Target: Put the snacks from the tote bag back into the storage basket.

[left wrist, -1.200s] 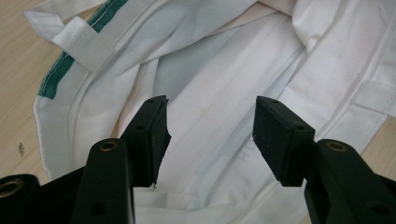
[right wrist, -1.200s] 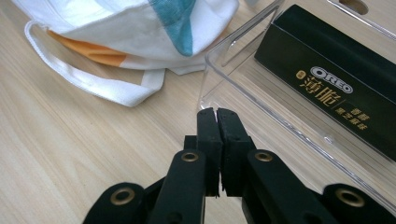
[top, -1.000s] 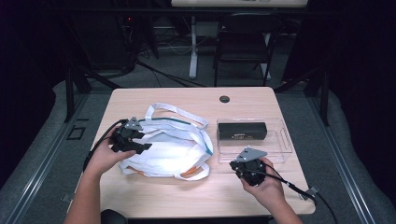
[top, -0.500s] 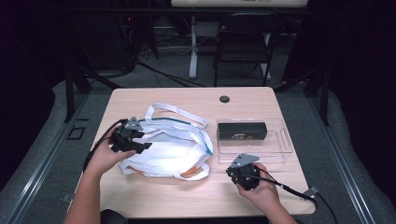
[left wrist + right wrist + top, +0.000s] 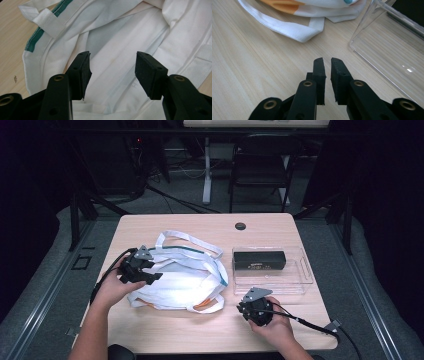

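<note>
Crumpled white fabric tote bag with green-trimmed rim and long straps lay directly under and ahead of the left hand-held gripper, jaws spread wide over the bag's mouth, nothing pinched. Bag's long axis ran crosswise toward the right hand-held gripper, whose jaws were nearly pressed together, empty, bag corner up-left of it. Clear plastic tray holding a black box sat just right; bare tabletop near.
</note>
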The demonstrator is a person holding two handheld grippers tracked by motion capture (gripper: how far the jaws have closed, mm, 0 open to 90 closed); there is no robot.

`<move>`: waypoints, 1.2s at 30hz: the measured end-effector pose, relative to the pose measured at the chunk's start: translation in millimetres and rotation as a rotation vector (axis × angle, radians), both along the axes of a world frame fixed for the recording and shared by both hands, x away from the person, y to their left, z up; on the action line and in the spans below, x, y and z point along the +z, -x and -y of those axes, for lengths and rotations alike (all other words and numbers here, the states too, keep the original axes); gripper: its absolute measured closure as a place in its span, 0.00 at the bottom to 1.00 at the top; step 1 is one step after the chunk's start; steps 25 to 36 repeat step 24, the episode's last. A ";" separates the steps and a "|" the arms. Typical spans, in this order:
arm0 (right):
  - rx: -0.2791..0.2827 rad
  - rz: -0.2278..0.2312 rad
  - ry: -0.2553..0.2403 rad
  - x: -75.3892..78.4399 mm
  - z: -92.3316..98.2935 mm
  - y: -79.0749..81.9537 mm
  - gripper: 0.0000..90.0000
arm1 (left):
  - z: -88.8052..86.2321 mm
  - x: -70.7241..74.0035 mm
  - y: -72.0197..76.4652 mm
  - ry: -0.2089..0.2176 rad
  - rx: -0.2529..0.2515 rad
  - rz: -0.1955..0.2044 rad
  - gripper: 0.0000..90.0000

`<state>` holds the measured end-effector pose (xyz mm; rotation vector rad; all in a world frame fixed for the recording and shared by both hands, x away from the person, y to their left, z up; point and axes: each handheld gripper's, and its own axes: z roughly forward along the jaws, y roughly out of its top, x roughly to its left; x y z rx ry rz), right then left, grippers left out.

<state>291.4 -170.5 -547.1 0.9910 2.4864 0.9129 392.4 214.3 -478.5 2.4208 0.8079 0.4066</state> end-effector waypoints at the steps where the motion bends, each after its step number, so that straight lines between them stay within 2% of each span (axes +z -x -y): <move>1: 0.002 0.000 0.001 0.2 0.1 -0.1 0.91 | 0.1 0.1 0.1 0.000 -0.001 0.000 0.51; 14: 0.003 0.011 0.002 0.3 -0.2 0.4 0.89 | 3.7 1.1 1.9 -0.008 -0.004 -0.001 0.51; 19: 0.000 0.016 0.001 1.3 0.4 0.3 0.88 | 5.9 3.7 3.2 0.003 -0.013 -0.001 0.51; 24: 0.007 0.009 0.003 1.3 0.3 -0.1 0.84 | 6.4 4.3 3.6 0.005 -0.014 -0.002 0.51; 36: 0.007 0.009 0.003 1.3 0.3 -0.1 0.84 | 6.4 4.3 3.6 0.005 -0.014 -0.002 0.51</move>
